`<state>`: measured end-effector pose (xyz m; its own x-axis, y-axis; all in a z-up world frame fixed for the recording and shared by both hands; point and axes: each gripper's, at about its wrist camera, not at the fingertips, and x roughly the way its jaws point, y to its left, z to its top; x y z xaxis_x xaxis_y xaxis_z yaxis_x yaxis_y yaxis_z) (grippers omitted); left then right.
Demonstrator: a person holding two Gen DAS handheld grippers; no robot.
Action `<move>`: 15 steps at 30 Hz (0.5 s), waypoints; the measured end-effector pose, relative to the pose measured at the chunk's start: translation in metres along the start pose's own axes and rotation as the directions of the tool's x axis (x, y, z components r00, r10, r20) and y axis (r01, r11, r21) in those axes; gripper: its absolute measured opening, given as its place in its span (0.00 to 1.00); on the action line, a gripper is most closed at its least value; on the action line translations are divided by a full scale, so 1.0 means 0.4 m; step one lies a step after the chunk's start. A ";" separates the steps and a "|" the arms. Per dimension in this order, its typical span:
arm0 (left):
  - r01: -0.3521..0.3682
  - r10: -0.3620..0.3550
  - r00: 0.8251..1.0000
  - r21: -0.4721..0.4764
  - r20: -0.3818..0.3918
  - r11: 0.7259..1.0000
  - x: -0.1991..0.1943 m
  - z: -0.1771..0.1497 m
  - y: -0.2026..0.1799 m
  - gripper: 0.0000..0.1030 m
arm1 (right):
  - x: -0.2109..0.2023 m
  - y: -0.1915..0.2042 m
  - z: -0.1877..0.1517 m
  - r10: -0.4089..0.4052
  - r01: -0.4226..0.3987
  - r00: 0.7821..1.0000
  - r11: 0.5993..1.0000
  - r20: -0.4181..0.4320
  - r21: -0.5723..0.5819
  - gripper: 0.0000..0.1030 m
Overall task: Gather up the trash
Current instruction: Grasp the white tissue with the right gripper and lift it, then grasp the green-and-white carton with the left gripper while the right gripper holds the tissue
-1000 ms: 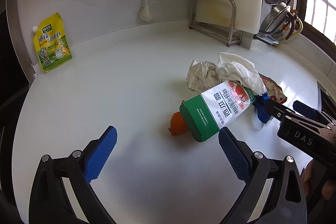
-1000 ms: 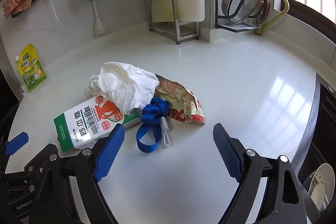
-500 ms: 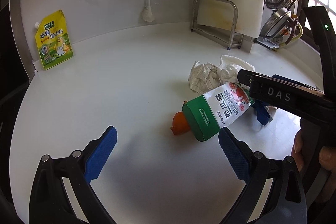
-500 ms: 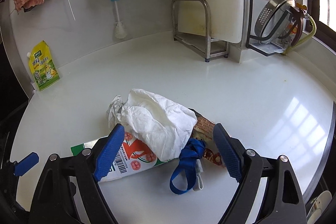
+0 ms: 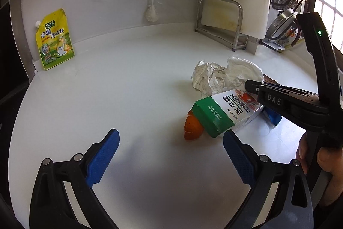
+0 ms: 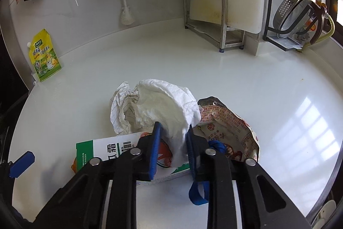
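Right wrist view: your right tongs (image 6: 172, 138) are pinching the lower edge of the crumpled white tissue (image 6: 165, 104), low in the middle of the frame, with the blue pads pressed into the paper from either side. The tissue lies on top of the trash pile on the white surface (image 6: 246, 83). To its left, touching it, sits a crumpled sheet of grid paper (image 6: 120, 108). Below it the green-and-white carton (image 6: 103, 148) lies flat, partly hidden under the left finger. To the right of the tongs lies a crinkled red-printed snack wrapper (image 6: 227, 119), and a blue strap (image 6: 198, 192) loops out beneath the right finger. A yellow seasoning pouch (image 6: 44, 57) leans on the wall at the left.

In the left wrist view, your left tongs (image 5: 170, 153) are spread wide at the bottom of the frame, holding nothing, above bare surface. The carton (image 5: 223, 113) lies right of centre with an orange scrap (image 5: 191, 128) tucked against its green end. The right tongs reach in from the right edge over the pile.
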<state>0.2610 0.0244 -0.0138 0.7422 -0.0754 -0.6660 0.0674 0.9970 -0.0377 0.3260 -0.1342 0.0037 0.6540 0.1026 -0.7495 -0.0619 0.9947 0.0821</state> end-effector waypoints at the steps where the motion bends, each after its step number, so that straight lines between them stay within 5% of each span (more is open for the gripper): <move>1: 0.001 -0.001 1.000 0.000 -0.002 1.000 0.001 0.001 0.000 0.93 | -0.011 -0.008 -0.002 0.009 -0.009 1.000 1.000 0.009 0.012 0.07; 15: 0.050 -0.045 0.997 0.064 -0.065 0.997 0.005 0.005 -0.019 0.93 | -0.250 -0.129 -0.098 0.066 -0.086 0.987 0.987 0.144 0.136 0.05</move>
<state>0.2634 0.0166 -0.0136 0.6934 -0.1193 -0.7106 0.1464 0.9890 -0.0231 0.2342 -0.1953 0.0486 0.7502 0.1662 -0.6400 -0.0151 0.9719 0.2347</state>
